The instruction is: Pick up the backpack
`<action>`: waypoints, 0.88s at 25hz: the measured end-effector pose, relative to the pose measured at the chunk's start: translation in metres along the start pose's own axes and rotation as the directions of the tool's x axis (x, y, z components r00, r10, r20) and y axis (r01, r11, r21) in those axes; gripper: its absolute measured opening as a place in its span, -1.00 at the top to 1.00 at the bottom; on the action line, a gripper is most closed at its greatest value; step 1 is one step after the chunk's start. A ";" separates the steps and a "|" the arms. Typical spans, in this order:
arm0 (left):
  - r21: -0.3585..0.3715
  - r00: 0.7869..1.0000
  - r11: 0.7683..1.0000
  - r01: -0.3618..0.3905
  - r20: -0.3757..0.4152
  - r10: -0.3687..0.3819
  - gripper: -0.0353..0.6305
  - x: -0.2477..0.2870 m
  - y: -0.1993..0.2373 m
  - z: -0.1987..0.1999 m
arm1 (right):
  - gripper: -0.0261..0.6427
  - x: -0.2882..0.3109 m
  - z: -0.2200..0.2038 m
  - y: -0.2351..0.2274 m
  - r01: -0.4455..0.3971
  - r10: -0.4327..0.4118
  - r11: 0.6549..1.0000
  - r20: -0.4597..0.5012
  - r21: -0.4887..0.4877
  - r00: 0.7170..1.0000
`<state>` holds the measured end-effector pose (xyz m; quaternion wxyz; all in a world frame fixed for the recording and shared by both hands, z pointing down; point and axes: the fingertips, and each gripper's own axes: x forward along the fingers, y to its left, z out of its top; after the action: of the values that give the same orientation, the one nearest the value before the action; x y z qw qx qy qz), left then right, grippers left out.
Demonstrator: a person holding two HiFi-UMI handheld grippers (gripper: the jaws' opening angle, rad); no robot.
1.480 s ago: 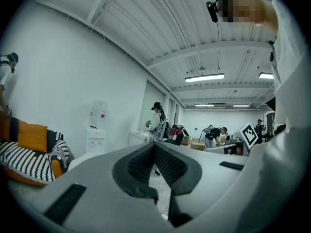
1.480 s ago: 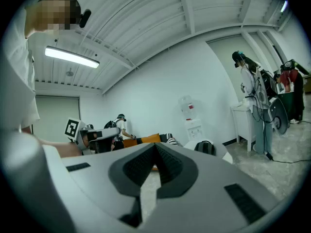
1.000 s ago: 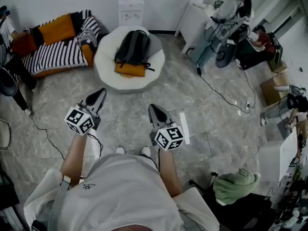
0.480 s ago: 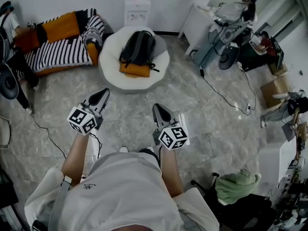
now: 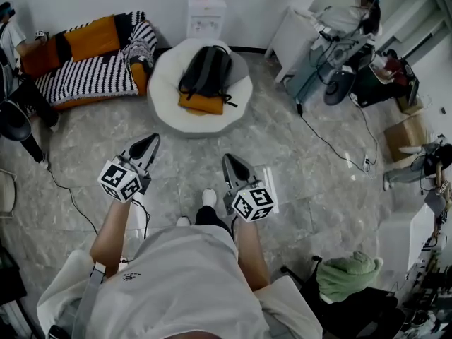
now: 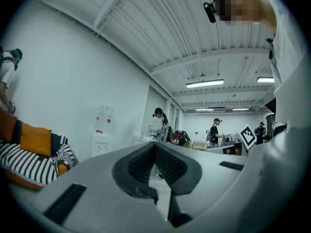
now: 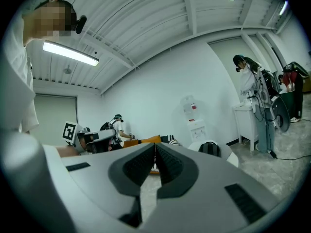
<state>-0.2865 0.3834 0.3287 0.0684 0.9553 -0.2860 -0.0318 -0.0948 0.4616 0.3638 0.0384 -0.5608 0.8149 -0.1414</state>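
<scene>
A dark grey backpack lies on a white round beanbag, over an orange cushion. My left gripper is held level over the stone floor, well short of the beanbag, jaws shut and empty. To its right my right gripper points the same way, also shut on nothing. In the right gripper view the backpack shows far ahead, right of the shut jaw tips. The left gripper view has its shut tips pointing across the room; no backpack shows there.
A striped and orange sofa stands at the left, a water dispenser against the back wall. A person works at a white desk on the right, cables run across the floor. A green cloth lies near right.
I have stepped forward toward the beanbag: one foot now shows ahead between the grippers. Both shut grippers have advanced with me, and the beanbag sits slightly lower in the head view.
</scene>
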 end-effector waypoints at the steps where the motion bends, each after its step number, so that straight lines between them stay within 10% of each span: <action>1: 0.001 1.000 1.000 -0.001 -0.003 0.001 0.89 0.002 0.000 -0.001 | 0.90 0.003 0.001 -0.002 -0.004 0.004 1.000 0.000 0.002 1.000; 22: 0.024 0.998 0.998 -0.061 -0.019 0.061 0.89 0.153 0.059 0.011 | 0.90 0.107 0.050 -0.144 -0.051 0.051 0.998 0.007 0.040 0.999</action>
<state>-0.1916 0.2489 0.3233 0.0610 0.9471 -0.3147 -0.0169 0.0070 0.3059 0.3658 0.0559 -0.5393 0.8259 -0.1550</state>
